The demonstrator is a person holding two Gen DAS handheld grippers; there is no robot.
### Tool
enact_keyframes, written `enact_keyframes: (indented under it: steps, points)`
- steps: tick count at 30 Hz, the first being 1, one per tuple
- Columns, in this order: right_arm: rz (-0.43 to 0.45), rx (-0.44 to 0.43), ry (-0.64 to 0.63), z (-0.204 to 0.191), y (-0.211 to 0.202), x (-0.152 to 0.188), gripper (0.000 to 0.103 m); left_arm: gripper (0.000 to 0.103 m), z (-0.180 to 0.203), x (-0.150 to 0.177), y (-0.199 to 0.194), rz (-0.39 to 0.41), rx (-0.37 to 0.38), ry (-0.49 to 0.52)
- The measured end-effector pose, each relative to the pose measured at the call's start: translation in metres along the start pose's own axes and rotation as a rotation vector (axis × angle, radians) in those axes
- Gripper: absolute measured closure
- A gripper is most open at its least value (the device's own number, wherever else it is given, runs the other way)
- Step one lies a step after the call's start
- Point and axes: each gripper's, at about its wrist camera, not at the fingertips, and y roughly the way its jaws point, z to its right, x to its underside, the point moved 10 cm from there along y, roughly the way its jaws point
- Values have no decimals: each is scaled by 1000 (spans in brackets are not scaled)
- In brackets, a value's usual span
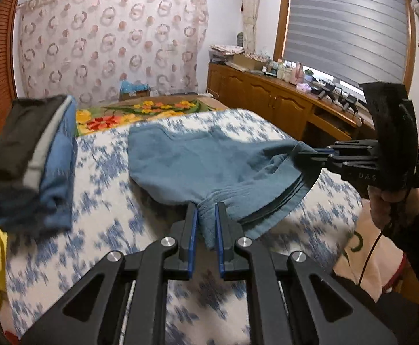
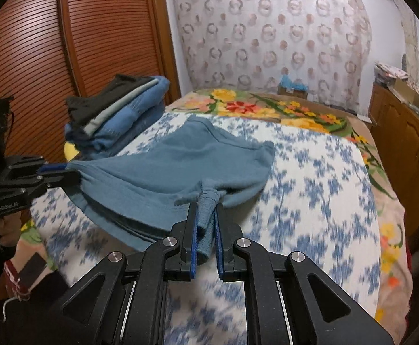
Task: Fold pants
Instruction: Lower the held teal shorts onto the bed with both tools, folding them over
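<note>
Left wrist view: your left gripper [image 1: 206, 215] pinches the near edge of the soft blue-grey cotton pants [image 1: 209, 161].
Right gripper [image 2: 206, 212]: clamped on that edge too, spreading it.
Pants: draped over the blue-flowered white bedspread [image 2: 310, 172], far part resting, so the fold lies flat.

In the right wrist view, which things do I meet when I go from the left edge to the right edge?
left gripper → stack of folded clothes → blue pants → right gripper → wooden cabinets
</note>
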Motion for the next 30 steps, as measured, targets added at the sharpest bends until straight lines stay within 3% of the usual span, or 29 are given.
enact_keyframes:
  steps: [4,10,19,26,30]
  points:
    - [-28,1,3,-9,-8,27,96,95,13,25,-4,-24,28,-22]
    - [-47,-9,24,-17,-22,57,96,95,25,38,-15,-39,48,-32]
    - [-38,-19,32,-24,-41,64,96,95,31,38,-22,-34,52,-37]
    - [-81,-20,48,-22,-26,79,96,95,30,61,-3,-103,62,-50]
    - [-100,-29,59,-21,-22,86,96,95,36,66,-6,-104,81,-39]
